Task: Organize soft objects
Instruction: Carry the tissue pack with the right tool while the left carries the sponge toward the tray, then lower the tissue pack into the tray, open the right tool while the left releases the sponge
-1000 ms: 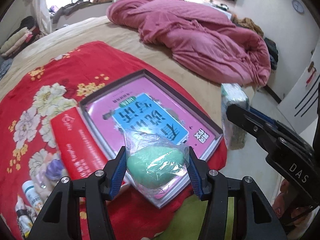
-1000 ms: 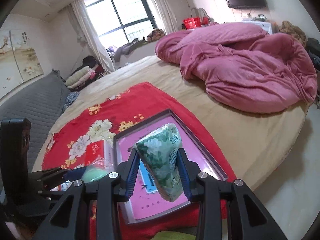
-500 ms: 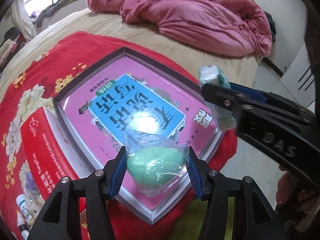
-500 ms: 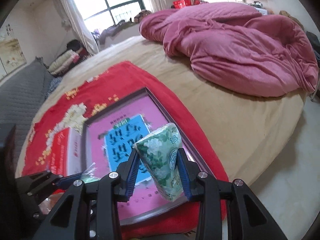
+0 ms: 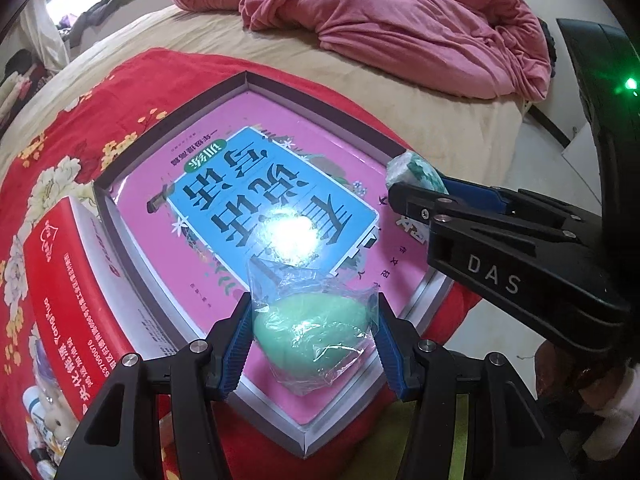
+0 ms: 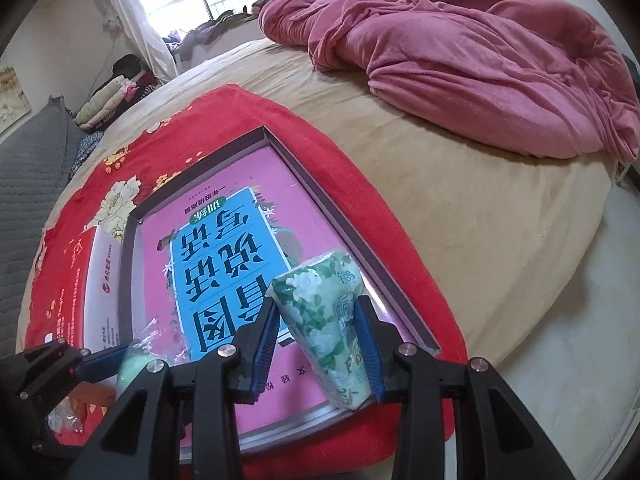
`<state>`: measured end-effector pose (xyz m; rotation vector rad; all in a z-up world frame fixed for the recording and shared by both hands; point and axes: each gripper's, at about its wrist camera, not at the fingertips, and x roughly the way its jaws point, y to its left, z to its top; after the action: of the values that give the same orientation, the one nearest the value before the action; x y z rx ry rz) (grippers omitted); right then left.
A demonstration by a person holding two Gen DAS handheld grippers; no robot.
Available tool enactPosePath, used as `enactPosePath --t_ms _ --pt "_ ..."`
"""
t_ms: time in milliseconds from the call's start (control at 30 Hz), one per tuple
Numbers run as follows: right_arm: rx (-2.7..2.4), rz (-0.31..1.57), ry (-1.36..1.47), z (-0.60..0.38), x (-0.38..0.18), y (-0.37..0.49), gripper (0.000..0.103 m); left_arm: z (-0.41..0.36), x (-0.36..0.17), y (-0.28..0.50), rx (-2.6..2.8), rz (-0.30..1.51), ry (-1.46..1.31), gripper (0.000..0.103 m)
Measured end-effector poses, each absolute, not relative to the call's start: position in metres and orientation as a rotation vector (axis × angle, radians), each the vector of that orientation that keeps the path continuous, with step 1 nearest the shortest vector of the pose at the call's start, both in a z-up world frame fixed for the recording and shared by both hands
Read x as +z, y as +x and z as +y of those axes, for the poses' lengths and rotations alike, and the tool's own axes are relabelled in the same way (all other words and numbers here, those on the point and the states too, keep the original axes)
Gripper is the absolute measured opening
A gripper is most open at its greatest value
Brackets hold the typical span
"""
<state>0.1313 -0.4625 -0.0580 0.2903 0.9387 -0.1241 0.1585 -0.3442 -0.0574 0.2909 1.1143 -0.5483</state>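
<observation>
My left gripper (image 5: 312,336) is shut on a green sponge in clear plastic wrap (image 5: 310,332) and holds it over the near corner of a shallow grey box (image 5: 168,120) lined with a pink and blue book cover. My right gripper (image 6: 320,344) is shut on a green floral tissue pack (image 6: 328,320) and holds it over the box's near right edge (image 6: 400,292). The tissue pack also shows in the left wrist view (image 5: 414,170), and the sponge shows in the right wrist view (image 6: 134,364).
The box lies on a red floral cloth (image 6: 224,120) on a beige bed. A red carton (image 5: 60,280) lies left of the box. A pink duvet (image 6: 460,48) is heaped at the back. Small bottles and a toy (image 5: 48,432) lie at the cloth's near left.
Both grippers have moved forward and down over the box, each still holding its object. The right gripper has come closer to the left one.
</observation>
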Motion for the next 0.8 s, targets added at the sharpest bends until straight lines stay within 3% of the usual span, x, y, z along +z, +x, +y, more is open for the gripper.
enactPosePath --t_ms 233,800 --pt "-0.077 0.957 0.351 -0.464 -0.066 0.135 0.047 -0.343 -0.065 0.16 -0.538 1.128 0.288 0.058" --pt "-0.096 0.924 0.327 -0.463 -0.051 0.121 0.048 -0.348 -0.074 0.159 -0.534 1.142 0.325 0.06"
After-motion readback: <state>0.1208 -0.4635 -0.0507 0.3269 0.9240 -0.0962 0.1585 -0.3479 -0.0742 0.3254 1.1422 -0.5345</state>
